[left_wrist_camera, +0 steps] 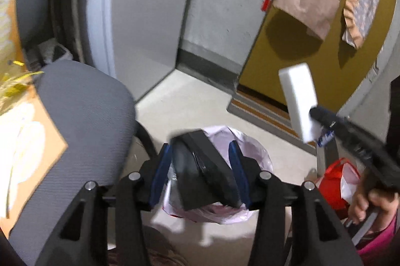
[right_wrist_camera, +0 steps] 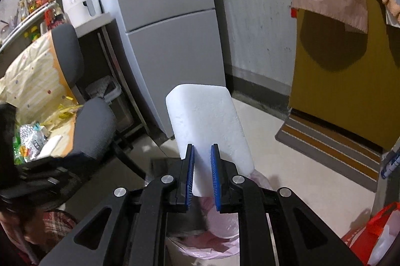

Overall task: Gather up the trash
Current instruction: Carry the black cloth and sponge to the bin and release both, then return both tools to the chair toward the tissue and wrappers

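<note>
- The left gripper (left_wrist_camera: 201,173) has its blue-padded fingers (left_wrist_camera: 160,176) spread apart with a black flat case (left_wrist_camera: 205,176) between them; the case lies tilted and blurred, resting against the right pad, with a gap showing on the left side, so I cannot tell whether it is truly pinched.
- Directly below that case sits the trash bin lined with a pink bag (left_wrist_camera: 240,141), its mouth open on the pale floor (left_wrist_camera: 190,100).
- The right gripper (right_wrist_camera: 202,173) is clenched on a white foam block (right_wrist_camera: 207,120), the blue pads pressing its lower end while the rest of the block sticks up and forward, tilted slightly left.
- In the left wrist view the same block (left_wrist_camera: 297,100) hangs above and to the right of the bin, held at its lower end by the right gripper (left_wrist_camera: 317,115), with the person's hand (left_wrist_camera: 370,203) on the handle.
- In the right wrist view the pink bag (right_wrist_camera: 220,221) lies under the right gripper.
- A grey office chair (left_wrist_camera: 82,110) stands just left of the bin.
- A red bag (left_wrist_camera: 335,183) sits on the floor to the bin's right.
- Beyond are a grey refrigerator (right_wrist_camera: 170,40), a striped doormat (right_wrist_camera: 332,141) and a mustard-yellow door (right_wrist_camera: 337,70).
</note>
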